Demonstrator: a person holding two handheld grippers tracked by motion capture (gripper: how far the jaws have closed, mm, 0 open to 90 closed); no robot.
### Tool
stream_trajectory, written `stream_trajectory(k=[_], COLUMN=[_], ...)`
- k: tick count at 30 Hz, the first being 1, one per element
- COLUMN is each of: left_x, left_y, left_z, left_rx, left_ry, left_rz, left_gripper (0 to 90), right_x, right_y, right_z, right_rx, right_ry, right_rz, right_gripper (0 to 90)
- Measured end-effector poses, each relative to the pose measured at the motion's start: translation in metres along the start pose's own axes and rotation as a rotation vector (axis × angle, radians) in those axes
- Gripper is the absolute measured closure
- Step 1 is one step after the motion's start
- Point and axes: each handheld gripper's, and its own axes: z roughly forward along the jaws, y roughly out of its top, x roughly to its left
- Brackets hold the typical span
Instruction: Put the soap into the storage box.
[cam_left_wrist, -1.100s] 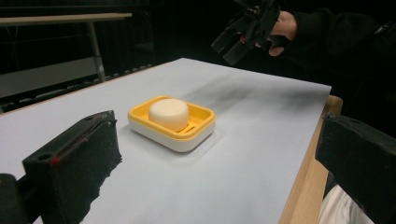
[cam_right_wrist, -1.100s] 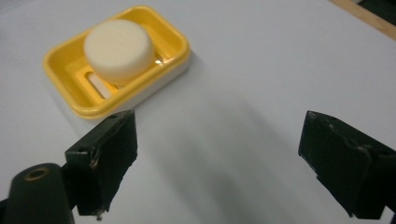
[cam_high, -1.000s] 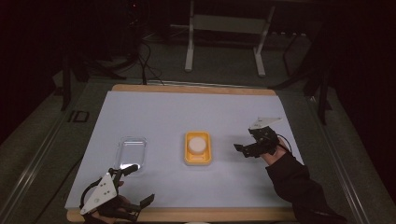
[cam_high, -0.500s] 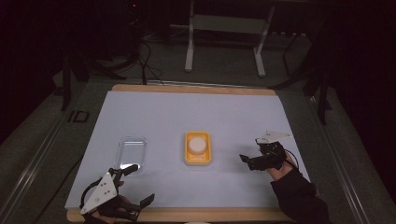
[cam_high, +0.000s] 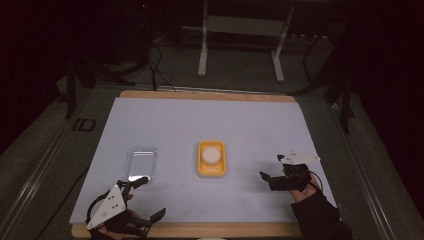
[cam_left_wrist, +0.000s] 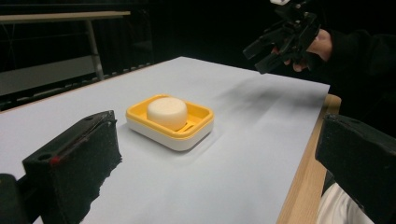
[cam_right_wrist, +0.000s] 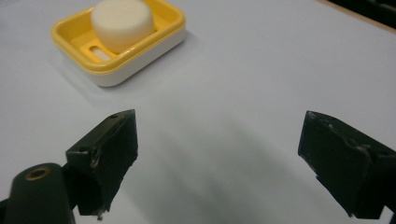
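Yellow soap dish (cam_high: 212, 159) holds white round soap (cam_high: 212, 154); clear lid (cam_high: 140, 163) lies apart.
My left gripper (cam_high: 145, 199) and right gripper (cam_high: 270, 173) both gape, grasping nothing.

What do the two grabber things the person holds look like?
Each is black, with two thick, blocky jaws. The left gripper and the right gripper both carry a pale three-cornered plate on top. A black sleeve covers the right forearm.

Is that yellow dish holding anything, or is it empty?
Not empty. The yellow dish holds a round white soap, sitting upright on its slotted floor. Neither claw touches it.
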Motion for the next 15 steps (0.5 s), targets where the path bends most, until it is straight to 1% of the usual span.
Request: stream_trajectory(k=[1, 2, 4, 5, 7, 8, 10, 11, 12, 13, 15], left_x=[0.0, 0.0, 0.0, 0.0, -0.001, -0.001, -0.001, -0.001, -0.001, -0.001, -0.002], left_y=[0.0, 0.0, 0.0, 0.0, 0.0, 0.0, 0.0, 0.0, 0.0, 0.0, 0.0], left_z=[0.0, 0.0, 0.001, 0.001, 0.001, 0.001, 0.001, 0.001, 0.001, 0.001, 0.001], left_rx=[0.001, 0.004, 0.006, 0.006, 0.006, 0.007, 0.008, 0.009, 0.009, 0.009, 0.007], left_ry=[0.0, 0.0, -0.002, -0.002, -0.006, -0.006, -0.006, -0.006, -0.006, -0.006, -0.006], left_rz=[0.002, 0.0, 0.0, 0.0, 0.0, 0.0, 0.0, 0.0, 0.0, 0.0, -0.003], left_gripper=[0.1, 0.1, 0.0, 0.0, 0.1, 0.0, 0.0, 0.0, 0.0, 0.0, 0.0], right_x=[-0.001, -0.002, -0.001, -0.001, 0.0, 0.001, 0.003, 0.003, 0.004, 0.004, 0.005], right_y=[-0.002, -0.006, -0.01, -0.01, -0.017, -0.018, -0.018, -0.018, -0.018, -0.018, -0.018], right_z=[-0.002, -0.006, -0.007, -0.007, -0.009, -0.011, -0.014, -0.014, -0.018, -0.02, -0.021], right_rx=[-0.008, -0.017, -0.008, -0.008, -0.03, -0.04, -0.059, -0.059, -0.069, -0.073, -0.075], right_ry=[0.007, -0.007, 0.003, 0.003, 0.045, 0.049, 0.046, 0.046, 0.032, 0.028, 0.026], right_rz=[0.012, 0.035, 0.039, 0.039, 0.015, 0.009, -0.005, -0.005, -0.006, -0.002, 0.002], right_gripper=[11.9, 12.0, 11.9, 11.9, 12.0, 12.0, 12.0, 12.0, 12.0, 12.0, 12.0])
